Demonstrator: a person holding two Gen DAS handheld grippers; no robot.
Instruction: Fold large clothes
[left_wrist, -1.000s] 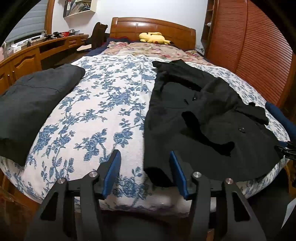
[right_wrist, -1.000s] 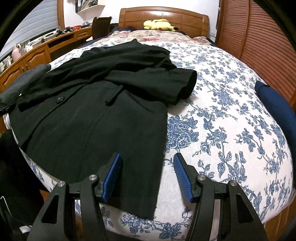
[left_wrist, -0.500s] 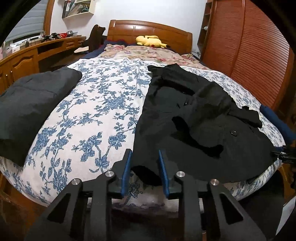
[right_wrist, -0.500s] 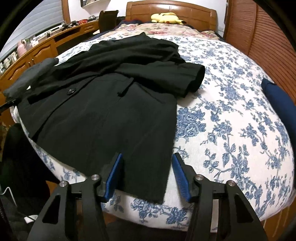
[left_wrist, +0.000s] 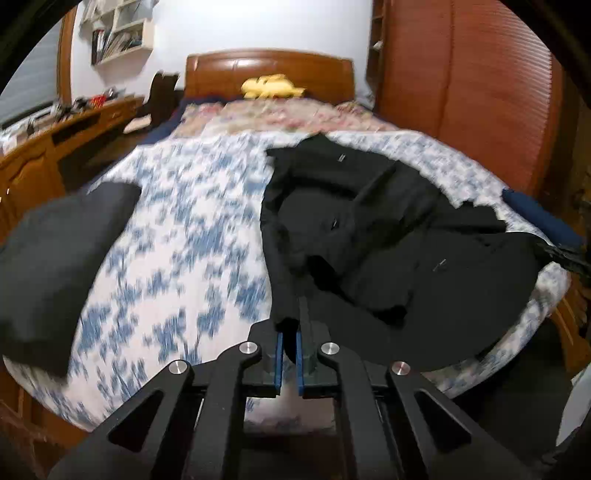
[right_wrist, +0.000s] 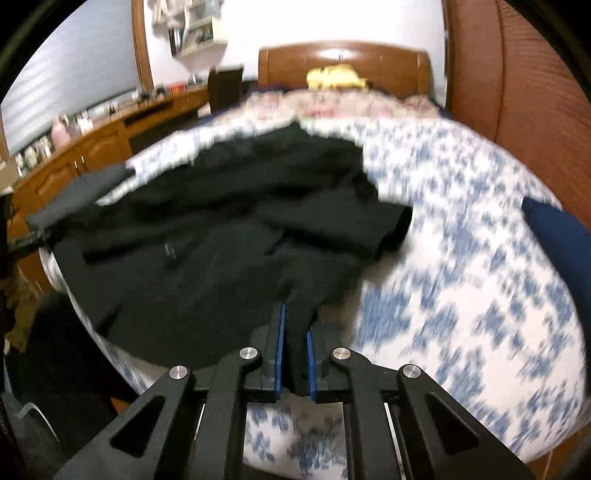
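A large black coat (left_wrist: 388, 229) (right_wrist: 229, 236) lies spread on the bed's blue-flowered cover (left_wrist: 184, 236) (right_wrist: 461, 258), its hem hanging over the near edge. My left gripper (left_wrist: 290, 332) is shut on the hem's left corner, and black cloth runs up from between its blue pads (left_wrist: 279, 354). My right gripper (right_wrist: 294, 325) is shut on the hem's right corner, with a thick fold of cloth pinched between its pads (right_wrist: 280, 343). Both corners are lifted off the bed. One sleeve (right_wrist: 351, 225) lies folded across the coat's front. The other gripper's tip (left_wrist: 565, 254) shows at the coat's right edge.
A folded dark grey garment (left_wrist: 62, 258) lies at the bed's left edge. A dark blue item (right_wrist: 557, 236) sits at the right edge. A yellow plush toy (left_wrist: 271, 86) rests by the wooden headboard. A wooden desk (left_wrist: 48, 155) runs along the left, slatted wardrobe doors (left_wrist: 480, 92) along the right.
Both grippers went from wide open around the coat's hem corners to shut on them. Both then rose, pulling the hem up off the bed's edge.
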